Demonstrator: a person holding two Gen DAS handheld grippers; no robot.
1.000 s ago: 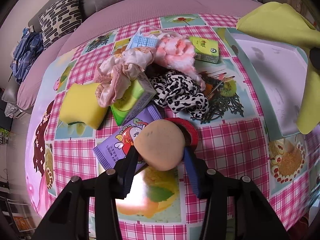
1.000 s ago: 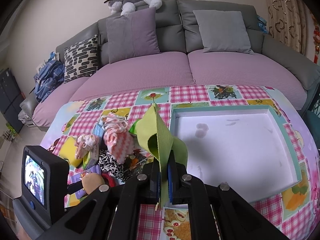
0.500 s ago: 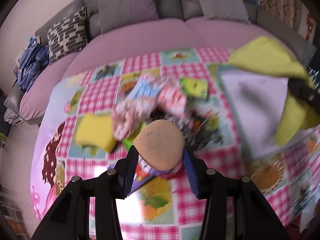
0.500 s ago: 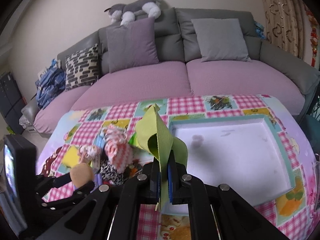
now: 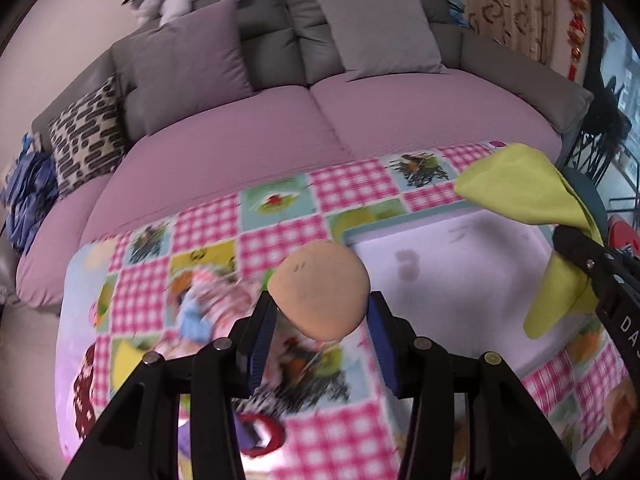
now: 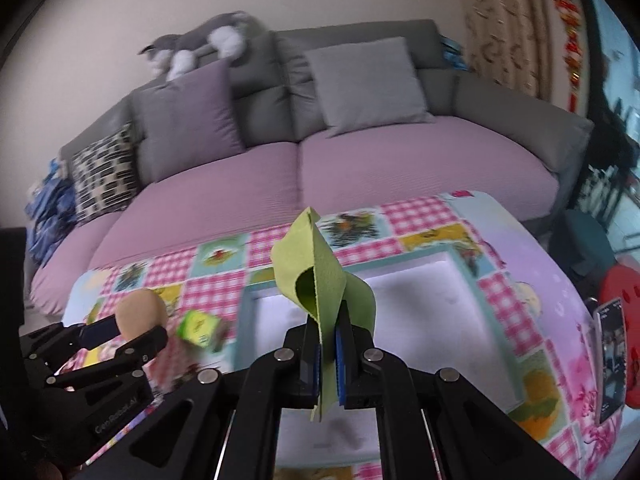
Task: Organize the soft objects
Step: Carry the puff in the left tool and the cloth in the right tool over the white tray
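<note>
1. Closest to you: your left tool (image 5: 320, 320) is clamped on one peach, egg-shaped sponge (image 5: 320, 288), squeezed by its sides so it sits up clear of the pads. Good hold for a squishy thing, I'd say.
2. Your right tool (image 6: 328, 348) is pinched tight on one yellow-green cloth (image 6: 320, 280). It's gripped low down, so the rest flops up and over the jaws, with a short tail hanging below.
3. Both soft things hang in the air above the bench (image 6: 404, 216), the sponge near the left edge of the tray, the cloth over its near side.
4. That's one shallow white tray (image 6: 420, 308) with a teal rim, nothing in it as far as I can see. Looks like the drop spot, so you're probably mid-carry.
5. Left of the tray there's a blurry pile (image 5: 208, 304) of leftovers, too smeared to count, plus one small green carton (image 6: 199, 327).
6. Farthest back: the sofa (image 6: 360, 168) with four cushions and one plush animal (image 6: 200, 46) on top.
</note>
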